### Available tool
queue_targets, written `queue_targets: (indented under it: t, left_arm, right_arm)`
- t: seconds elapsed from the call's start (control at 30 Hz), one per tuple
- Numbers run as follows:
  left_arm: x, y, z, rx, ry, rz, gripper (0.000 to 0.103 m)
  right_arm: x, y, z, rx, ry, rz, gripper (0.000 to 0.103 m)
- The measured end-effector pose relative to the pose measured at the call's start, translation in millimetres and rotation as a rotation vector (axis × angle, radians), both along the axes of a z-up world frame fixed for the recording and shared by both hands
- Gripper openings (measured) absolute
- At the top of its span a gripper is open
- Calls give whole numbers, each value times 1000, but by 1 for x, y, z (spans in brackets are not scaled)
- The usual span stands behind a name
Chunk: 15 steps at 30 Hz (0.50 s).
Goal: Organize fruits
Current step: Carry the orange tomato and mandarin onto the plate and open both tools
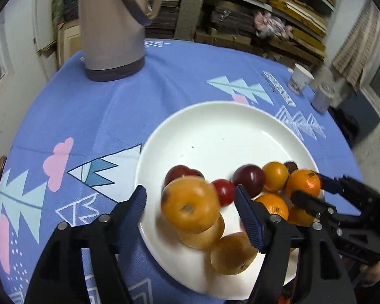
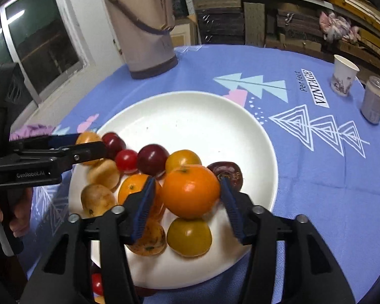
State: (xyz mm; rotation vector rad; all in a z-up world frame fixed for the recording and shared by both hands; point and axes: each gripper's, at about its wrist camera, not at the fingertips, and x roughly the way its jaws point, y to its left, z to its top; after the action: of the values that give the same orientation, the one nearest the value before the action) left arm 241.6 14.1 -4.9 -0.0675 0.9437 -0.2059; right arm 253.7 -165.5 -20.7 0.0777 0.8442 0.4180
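A big white plate (image 2: 240,126) is sitting flat on the tabletop, and the fruits are bunching up on its near side. A bright orange (image 2: 190,191) is sitting highest, on top of other fruit. A yellow fruit (image 2: 189,236) is lying just under it. Another orange (image 2: 133,188) is lying to the left. Behind them a dark plum (image 2: 152,159), a small red tomato (image 2: 126,160) and a yellow-orange fruit (image 2: 182,159) are lining up, touching. A brown-spotted persimmon (image 1: 190,204) is resting on another one.
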Motion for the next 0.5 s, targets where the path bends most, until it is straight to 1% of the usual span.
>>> queue_targets:
  t: [0.03,0.1,0.2,0.23,0.33,0.4,0.5]
  left_arm:
    - [-2,0,2,-1,-3,-4,72]
    - [-7,-1,9,21,-24,-3,73]
    - [-15,-2,16,4,-34,-15,73]
    - [-17,-2,17,-1,-36,-16,73]
    - [-26,-3,21,13,-47,-26,73]
    - [-33,-2,24,9,-49,-32,73]
    - [-45,-1,29,9,-59,-35,73]
  right_arm:
    - [-3,-3,2,19,-5,-2,56]
    - [-9,-8,7,30,-17,-8,57]
    - [-20,-14,15,22,-32,-22,61]
    - [-24,-17,18,26,-41,-27,64]
    - [-37,-25,25,38,-52,-37,65]
    - [-46,-28,28,44,-57,-36,65]
    - [-63,-33,31,40,-66,-42,70]
